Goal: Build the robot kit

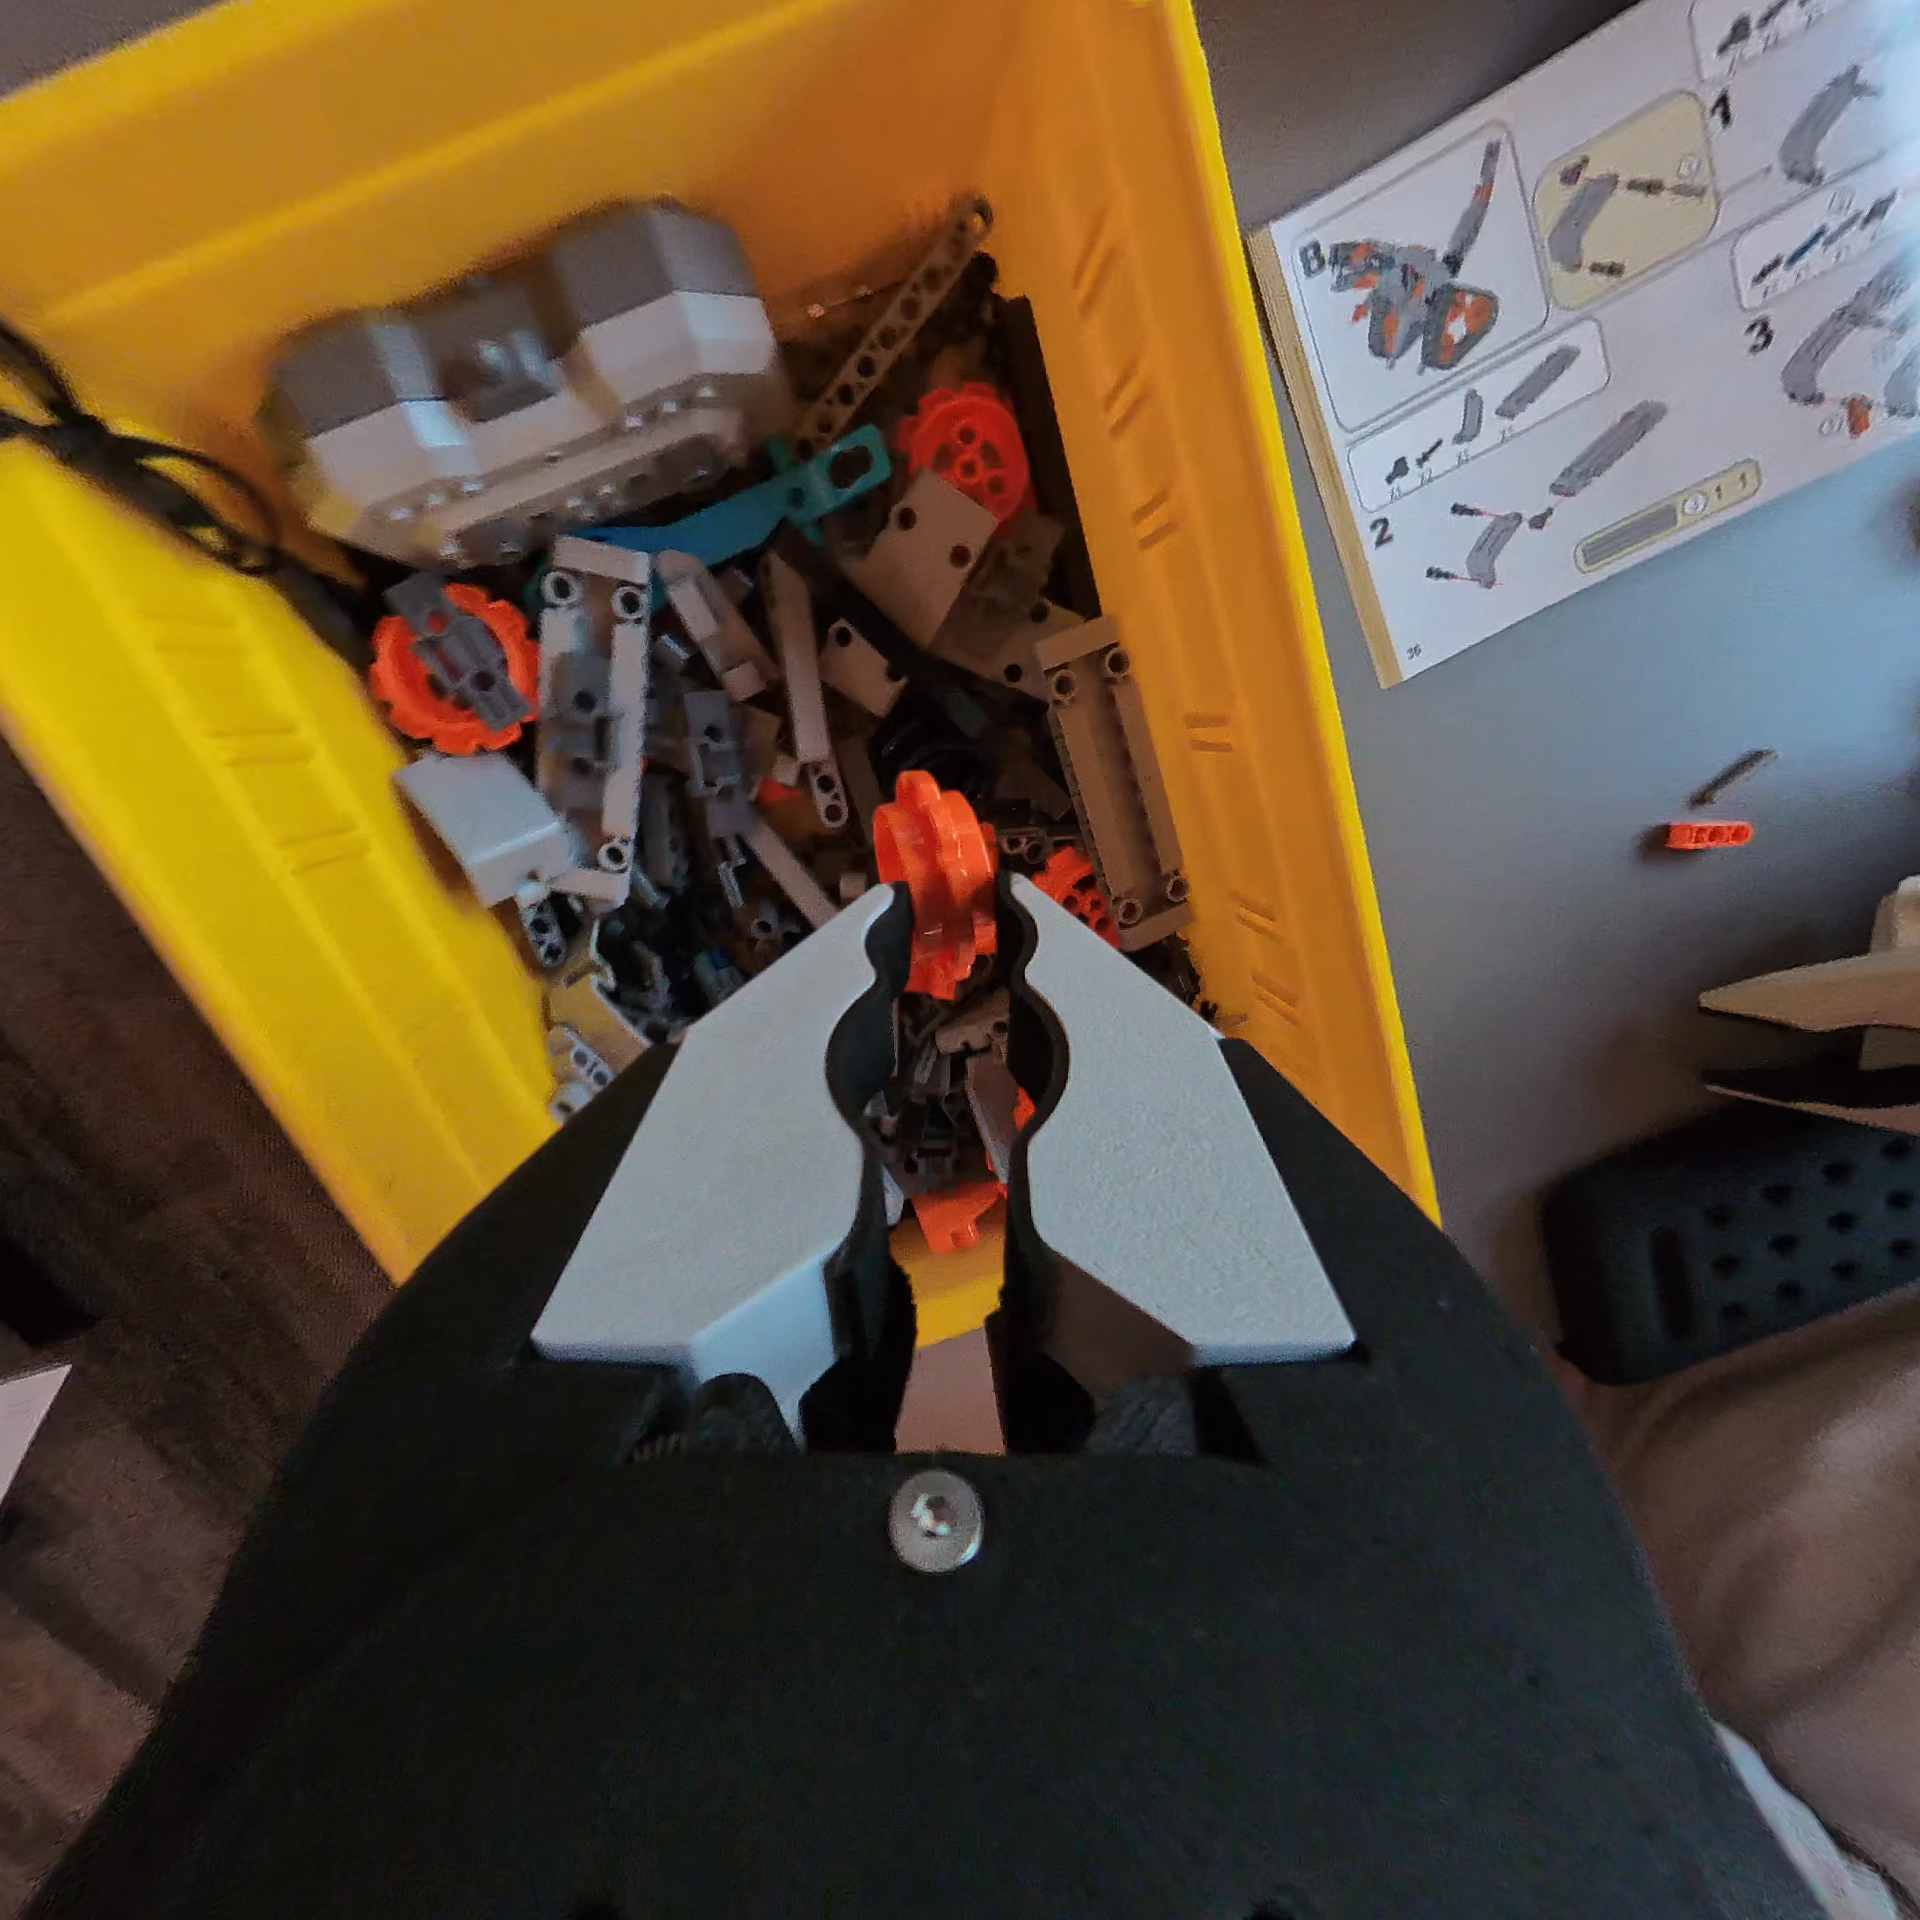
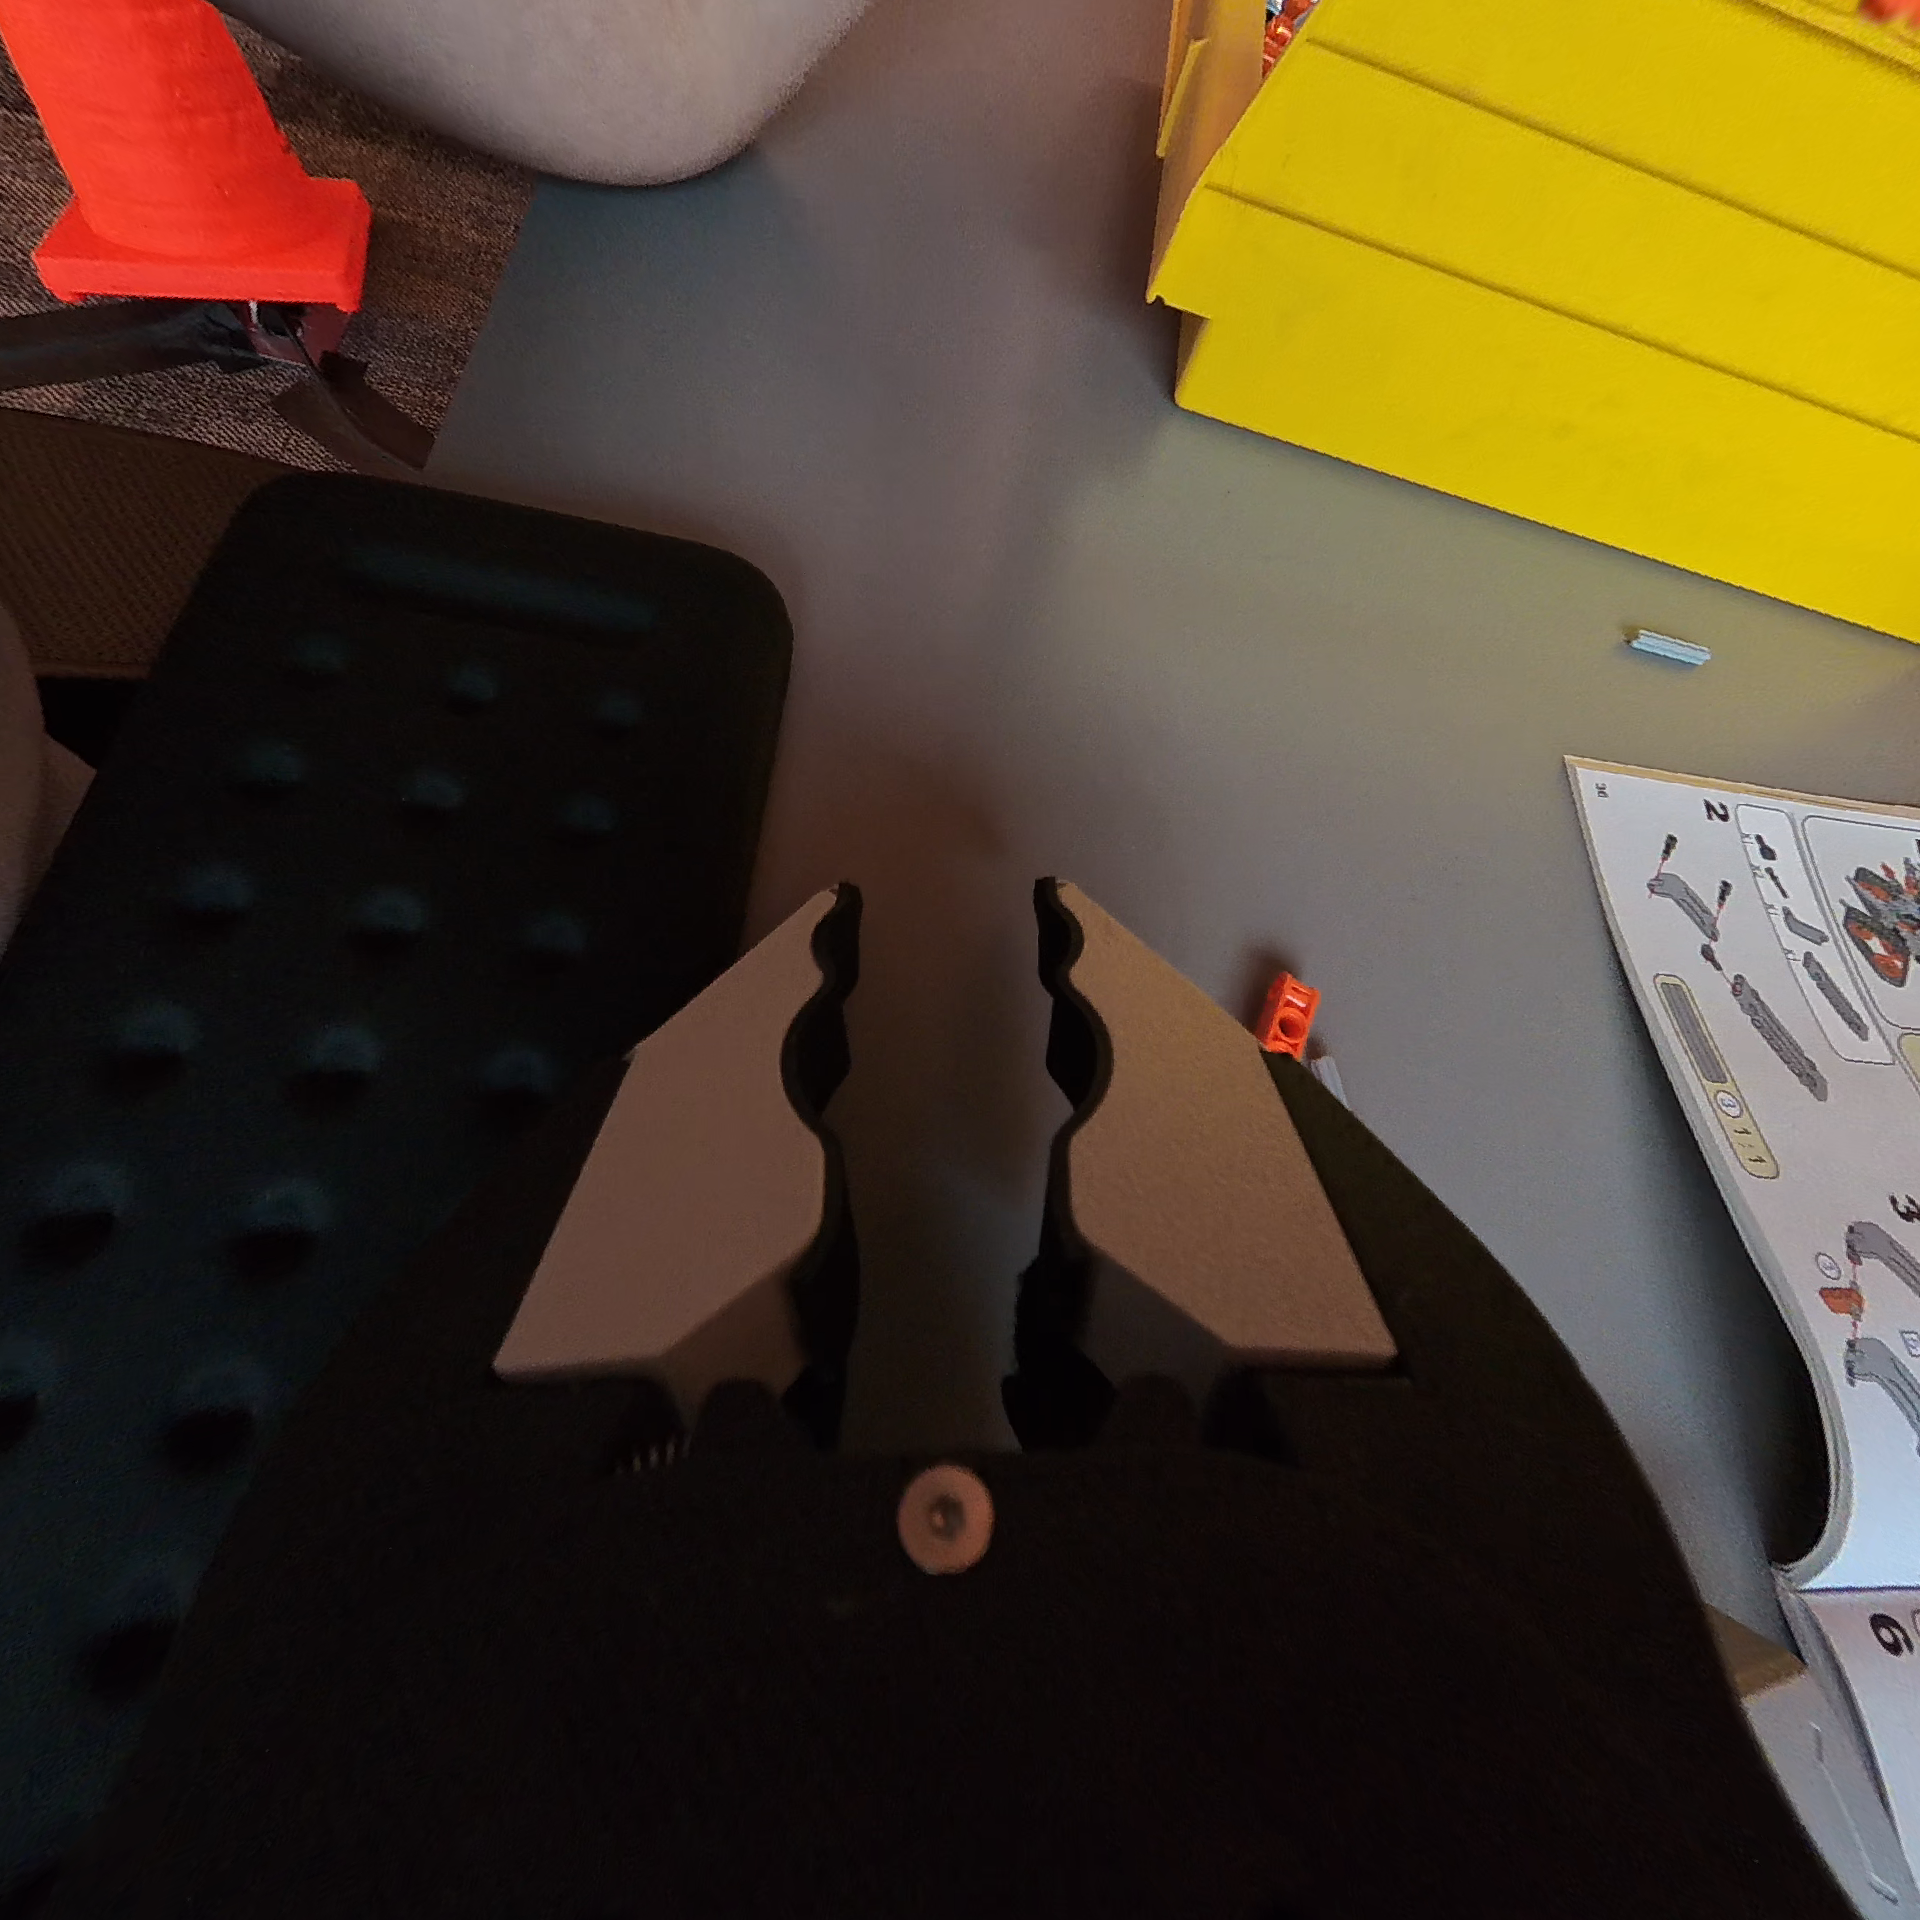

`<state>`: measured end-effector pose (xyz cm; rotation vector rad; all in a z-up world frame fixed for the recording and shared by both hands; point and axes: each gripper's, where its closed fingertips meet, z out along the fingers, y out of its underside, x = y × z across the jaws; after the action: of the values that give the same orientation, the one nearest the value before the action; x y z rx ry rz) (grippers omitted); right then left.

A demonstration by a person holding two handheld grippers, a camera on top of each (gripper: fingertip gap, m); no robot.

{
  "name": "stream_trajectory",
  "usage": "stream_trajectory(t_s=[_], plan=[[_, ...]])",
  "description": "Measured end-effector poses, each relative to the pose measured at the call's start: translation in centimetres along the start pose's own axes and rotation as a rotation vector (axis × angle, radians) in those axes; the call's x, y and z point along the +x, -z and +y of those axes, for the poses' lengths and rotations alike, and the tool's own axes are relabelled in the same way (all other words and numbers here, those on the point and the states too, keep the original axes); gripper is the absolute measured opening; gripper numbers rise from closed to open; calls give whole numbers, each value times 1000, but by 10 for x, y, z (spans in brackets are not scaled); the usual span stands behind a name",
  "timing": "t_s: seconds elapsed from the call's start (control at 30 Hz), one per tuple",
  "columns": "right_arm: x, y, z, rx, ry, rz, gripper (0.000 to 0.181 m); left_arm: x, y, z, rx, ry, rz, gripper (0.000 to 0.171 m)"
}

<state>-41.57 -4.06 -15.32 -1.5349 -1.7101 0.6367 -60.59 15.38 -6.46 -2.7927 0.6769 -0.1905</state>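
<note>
My left gripper [image 1: 948, 896] is shut on an orange toothed wheel piece [image 1: 935, 883] and holds it over the near end of a yellow bin [image 1: 208, 748]. The bin holds a heap of grey, black and orange building parts and a large grey and white block [image 1: 540, 384]. My right gripper [image 2: 948, 894] is open and empty above the grey table [image 2: 935, 520]. A small orange brick [image 2: 1288, 1014] lies just right of its right finger. The yellow bin also shows in the right wrist view [image 2: 1558, 312] at the upper right.
An open instruction booklet [image 1: 1600, 343] lies right of the bin and shows in the right wrist view [image 2: 1766, 1091]. A black perforated pad [image 2: 364, 883] lies left of my right gripper. An orange cone [image 2: 187, 156] stands at the far left. A small orange beam [image 1: 1709, 834] and a dark pin [image 1: 1730, 776] lie on the table. About 30 cm separates my left fingertips from my right. To the small orange brick [image 2: 1288, 1014]: right tips about 5 cm, left tips about 25 cm. Look for it in the left wrist view [image 1: 1722, 837] too.
</note>
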Motion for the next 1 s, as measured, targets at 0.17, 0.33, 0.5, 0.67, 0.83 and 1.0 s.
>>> stream_trajectory(t_s=[0.17, 0.33, 0.5, 0.67, 0.83, 1.0], plan=[[0, 0, 0, 1, 1, -2, 34, -9, -25, 7, -96, 17, 21, 39], [-2, 0, 0, -1, 8, -5, 34, -28, -11, 40, -154, 102, -48, 48], [-2, -1, 0, -5, 10, -6, 34, -48, -6, 87, -292, 243, -119, 51], [-2, -2, 2, -10, 10, -8, 34, -60, -18, 101, -383, 359, -128, 53], [-3, -2, 2, -10, 10, -9, 34, -59, -32, 113, -485, 425, -91, 57], [-3, -2, 2, -8, 9, -12, 34, -47, -45, 132, -627, 428, -33, 52]])
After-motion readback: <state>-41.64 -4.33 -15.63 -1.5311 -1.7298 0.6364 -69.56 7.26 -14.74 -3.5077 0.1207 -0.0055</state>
